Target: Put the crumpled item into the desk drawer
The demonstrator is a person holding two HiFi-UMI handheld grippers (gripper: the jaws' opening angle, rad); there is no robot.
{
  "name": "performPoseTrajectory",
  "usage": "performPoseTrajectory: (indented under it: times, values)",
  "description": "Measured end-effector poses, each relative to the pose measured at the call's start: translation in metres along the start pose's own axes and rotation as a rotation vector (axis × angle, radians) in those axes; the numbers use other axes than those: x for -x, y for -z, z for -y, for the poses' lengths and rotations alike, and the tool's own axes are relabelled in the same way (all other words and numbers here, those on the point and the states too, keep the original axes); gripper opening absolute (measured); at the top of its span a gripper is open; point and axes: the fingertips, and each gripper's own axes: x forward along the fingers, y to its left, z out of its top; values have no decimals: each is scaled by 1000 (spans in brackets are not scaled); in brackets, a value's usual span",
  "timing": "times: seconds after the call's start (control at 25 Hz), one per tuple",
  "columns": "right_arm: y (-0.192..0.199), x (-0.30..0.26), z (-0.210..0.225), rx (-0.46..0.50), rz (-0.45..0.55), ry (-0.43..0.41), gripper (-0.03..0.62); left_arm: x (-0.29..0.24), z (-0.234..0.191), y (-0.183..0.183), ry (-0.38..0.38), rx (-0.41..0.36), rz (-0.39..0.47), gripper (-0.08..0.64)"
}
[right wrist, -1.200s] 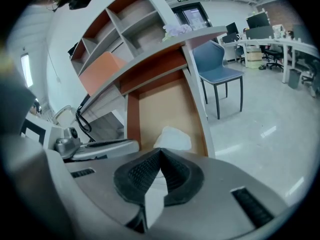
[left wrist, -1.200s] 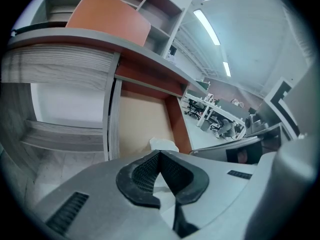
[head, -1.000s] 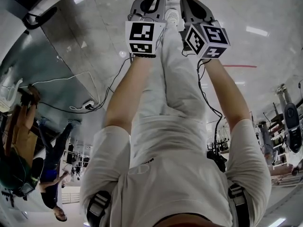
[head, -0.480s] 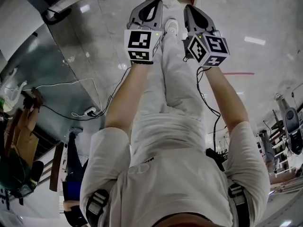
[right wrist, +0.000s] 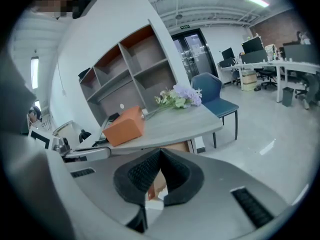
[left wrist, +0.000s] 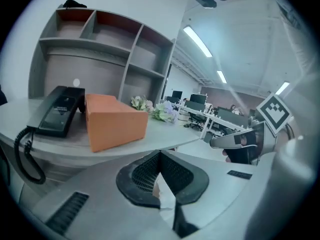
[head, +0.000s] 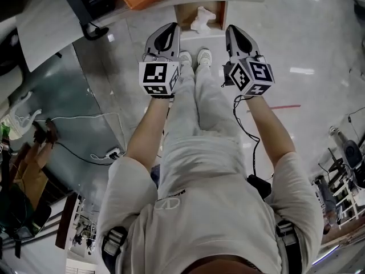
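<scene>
The white crumpled item [head: 201, 20] lies inside the open wooden desk drawer [head: 218, 15], at the top of the head view. My left gripper [head: 169, 26] and right gripper [head: 233, 28] hang side by side short of the drawer, apart from it, above the person's shoes. Both are shut with nothing held. In the left gripper view the jaws [left wrist: 160, 153] meet at their tips, and the crumpled item [left wrist: 164, 196] shows through the gap behind them. The right gripper view has its jaws [right wrist: 161, 150] shut too, with the drawer [right wrist: 156, 183] beyond them.
On the grey desk [left wrist: 165, 134] stand an orange box [left wrist: 114, 121], a black telephone [left wrist: 60, 111], flowers [right wrist: 179, 97] and a shelf unit [left wrist: 100, 44]. A blue chair [right wrist: 215, 101] stands at the desk's end. Cables and a power strip [head: 114, 152] lie on the floor at left.
Both grippers have slid down the head view, away from the desk, staying side by side. The desk edge, orange box and open drawer with the white item have come into view at top.
</scene>
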Motion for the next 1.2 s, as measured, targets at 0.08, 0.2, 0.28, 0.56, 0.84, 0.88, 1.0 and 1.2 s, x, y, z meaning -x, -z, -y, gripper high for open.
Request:
performPoseTrajectory:
  times: [0.08,0.2,0.28,0.56,0.84,0.88,1.0,1.2]
  values:
    - [-15,16,-10,1,17,-8,-2,17,3,-17,-11,5,16,2]
    - [-40,39,-23,6,49,-18,-2,36,11,-47,-13,1,49,2]
    - [-57,54,-33,16,68,-27,-2,47,18,-68,-7,-13,75,2]
    - [-113,106,-55,63,128,-52,-2,94,35,-138,-14,-91,154,2]
    - [-168,160,-66,142,207,-62,-2,141,48,-198,-21,-155,233,2]
    - [-174,167,-69,159,211,-70,-2,147,48,-204,-30,-156,242,2]
    - [-195,189,-74,190,242,-78,-2,162,51,-222,-45,-171,273,2]
    - [-218,217,-70,215,267,-24,-2,180,59,-241,-45,-192,311,2]
